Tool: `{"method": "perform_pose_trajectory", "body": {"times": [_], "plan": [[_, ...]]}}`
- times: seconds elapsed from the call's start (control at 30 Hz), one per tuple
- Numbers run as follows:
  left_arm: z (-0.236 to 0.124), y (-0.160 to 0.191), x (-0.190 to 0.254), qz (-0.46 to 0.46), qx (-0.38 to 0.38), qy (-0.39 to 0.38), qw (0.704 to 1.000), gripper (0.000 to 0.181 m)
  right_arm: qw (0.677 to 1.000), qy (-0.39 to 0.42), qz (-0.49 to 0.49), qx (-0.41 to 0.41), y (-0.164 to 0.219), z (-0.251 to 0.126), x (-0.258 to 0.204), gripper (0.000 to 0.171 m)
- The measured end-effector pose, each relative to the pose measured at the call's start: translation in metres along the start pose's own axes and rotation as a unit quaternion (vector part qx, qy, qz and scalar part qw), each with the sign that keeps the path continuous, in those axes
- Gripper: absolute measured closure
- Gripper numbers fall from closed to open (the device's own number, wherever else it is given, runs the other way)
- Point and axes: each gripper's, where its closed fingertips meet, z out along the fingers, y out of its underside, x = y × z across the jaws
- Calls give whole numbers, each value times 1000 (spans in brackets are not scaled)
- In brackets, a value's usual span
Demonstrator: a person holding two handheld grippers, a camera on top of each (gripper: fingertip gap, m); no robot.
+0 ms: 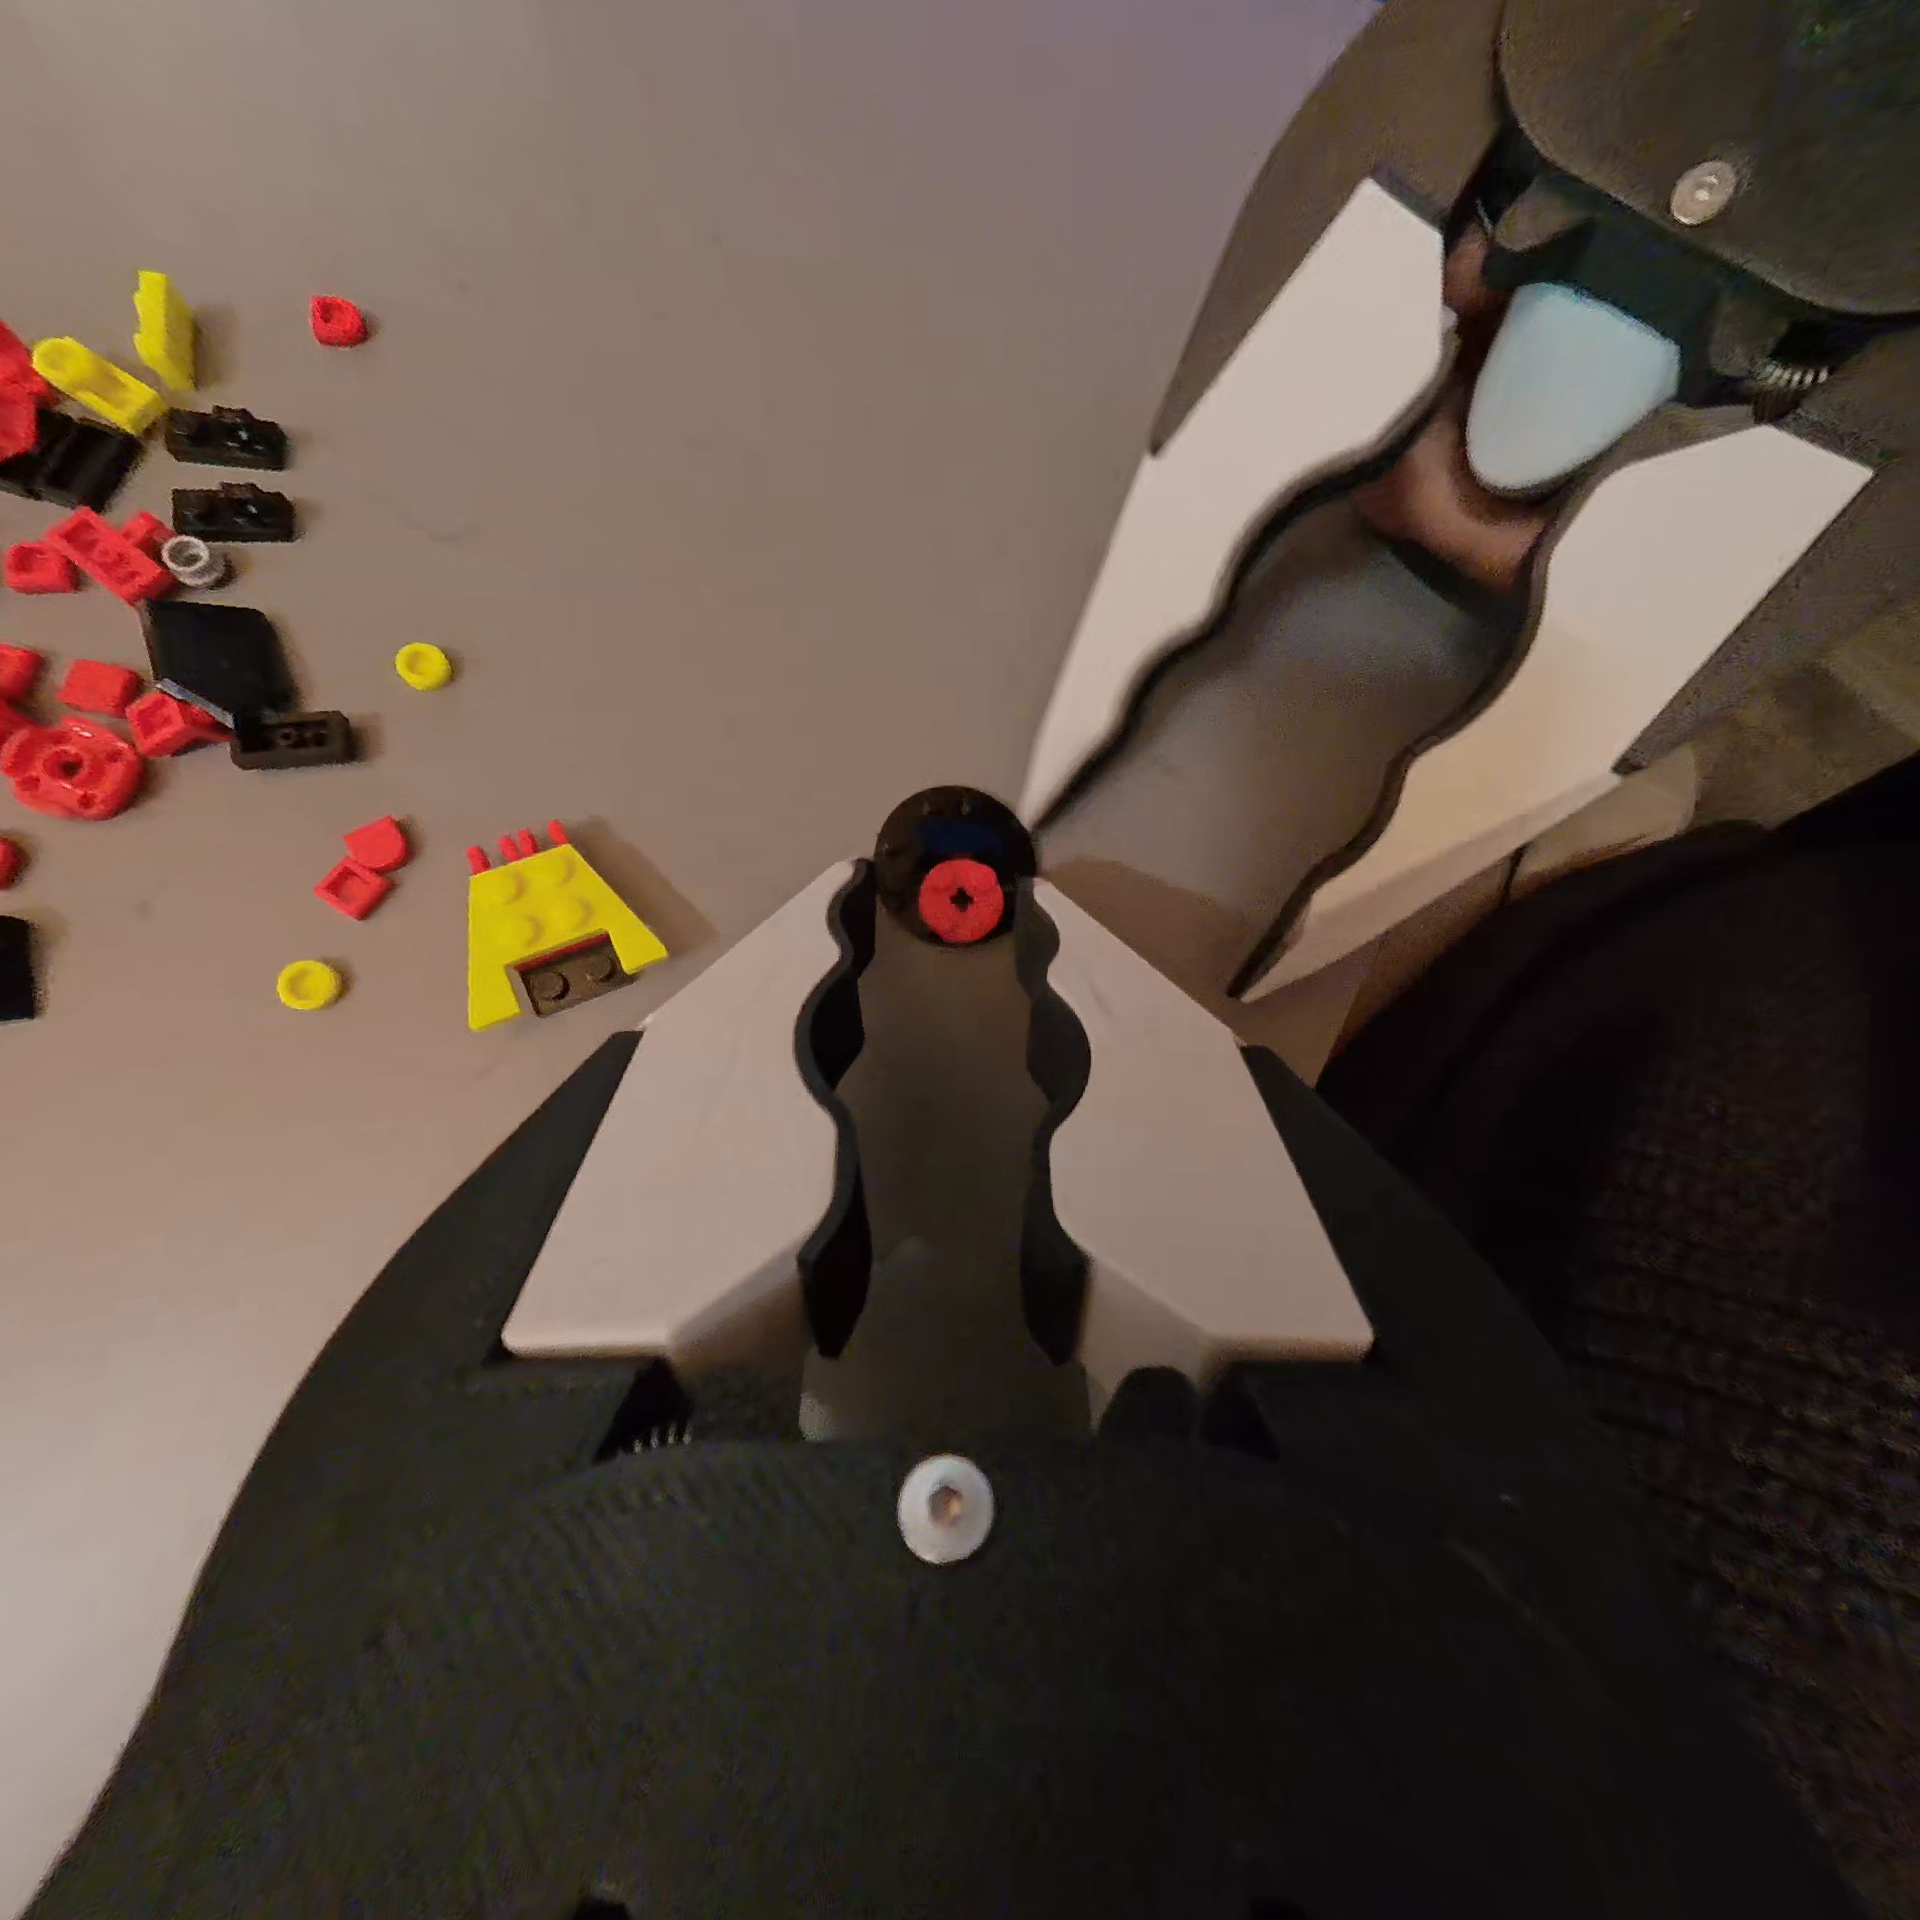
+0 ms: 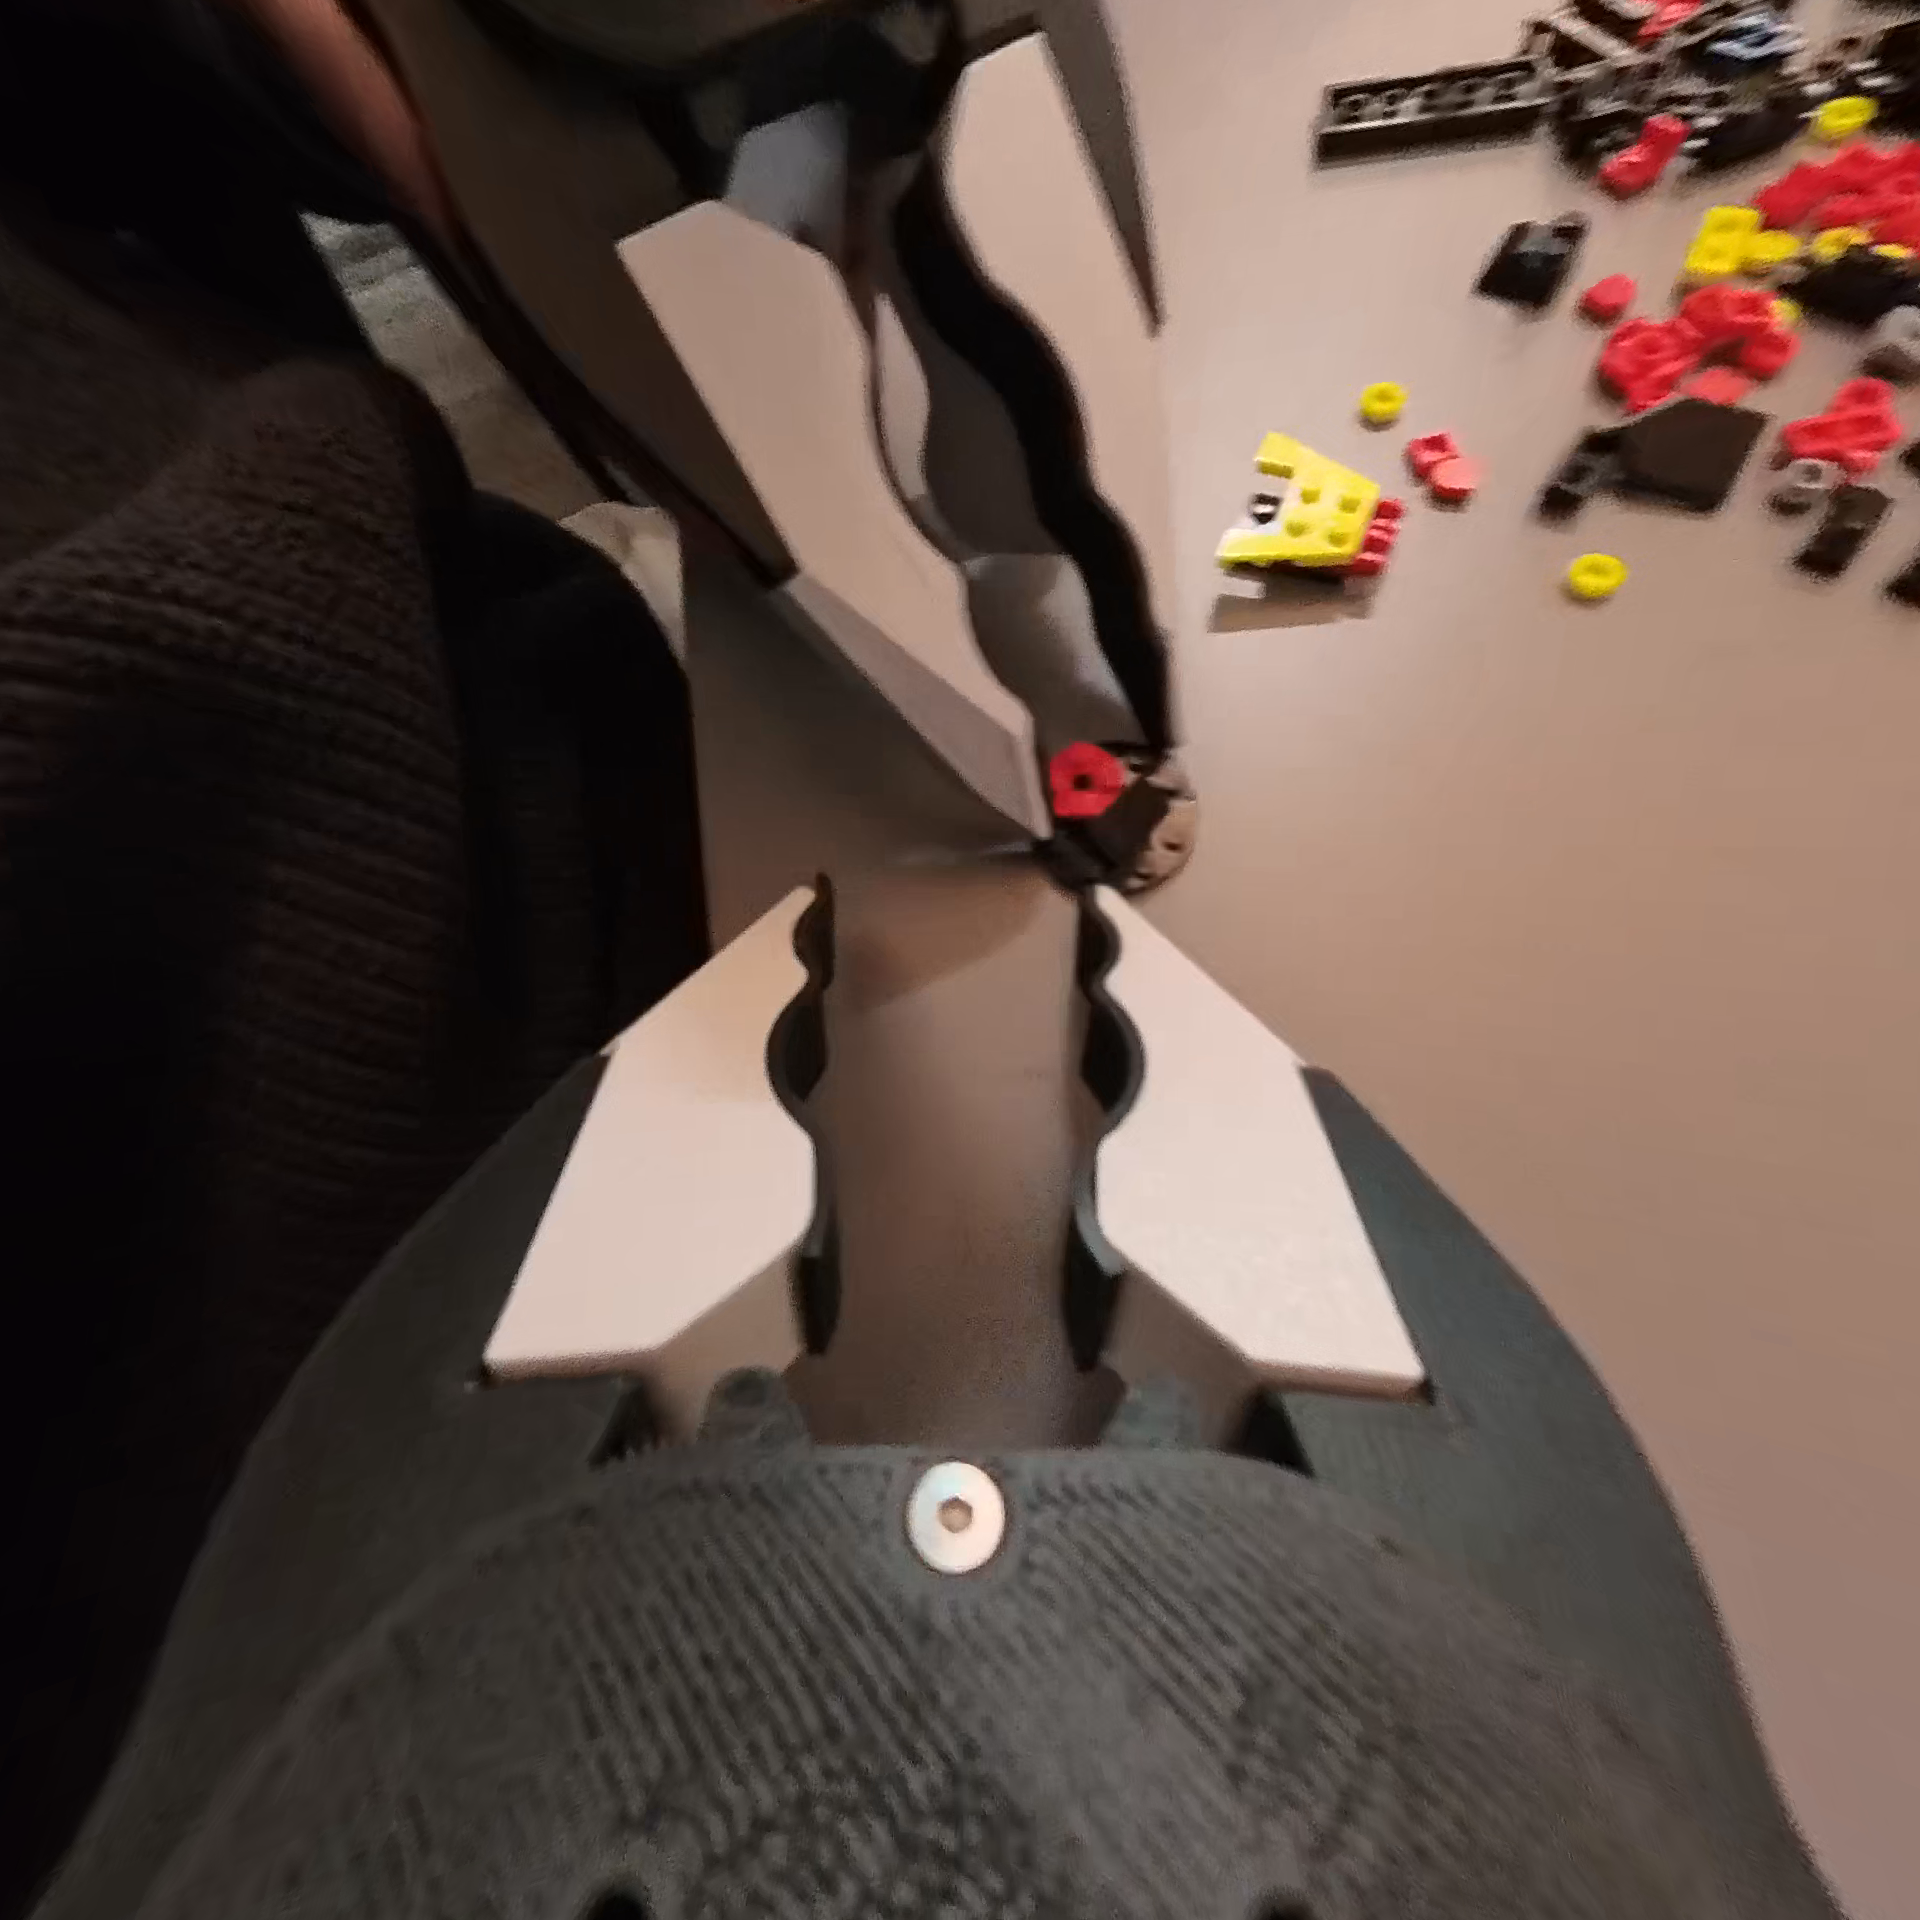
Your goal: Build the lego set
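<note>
My left gripper [image 1: 951, 883] is shut on a small black wheel with a red hub [image 1: 961, 899] and holds it above the grey table. In the right wrist view the left gripper [image 2: 1101, 790] reaches in from the top with the wheel [image 2: 1086, 779] at its tips. My right gripper [image 2: 951, 899] is open and empty, and its right fingertip sits just below the wheel. It shows in the left wrist view [image 1: 1132, 904] at the upper right, jaws apart beside the wheel. A yellow wedge assembly [image 1: 551, 935] with red and black parts lies to the left.
Loose red, yellow and black pieces [image 1: 125, 582] lie at the left, and show at the upper right in the right wrist view [image 2: 1714, 332]. Two yellow round pieces [image 1: 423, 665] [image 1: 309, 984] lie apart. A long black plate [image 2: 1423, 109] lies far off. A dark knitted sleeve [image 2: 260, 727] fills the left. The long black plate [image 2: 1423, 109] is about 15 cm from my left fingertips.
</note>
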Motion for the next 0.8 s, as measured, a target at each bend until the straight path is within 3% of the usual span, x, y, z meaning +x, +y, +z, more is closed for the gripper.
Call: {"method": "perform_pose_trajectory", "body": {"times": [0.1, 0.33, 0.43, 0.8], "plan": [[-1, 1, 0, -8, -2, 9, 1000, 159, 1000, -27, 1, -3, 1, 1, -10, 131], [-8, -5, 3, 21, 15, 25, 999, 165, 998, 35, -39, 34, -13, -13, 12, 138], [-4, -1, 1, 16, 4, 19, 1000, 177, 995, 47, -90, 20, -13, -12, 21, 143], [-5, 1, 4, 70, 2, 24, 997, 181, 983, 4, -184, -13, -11, 8, 19, 149]]}}
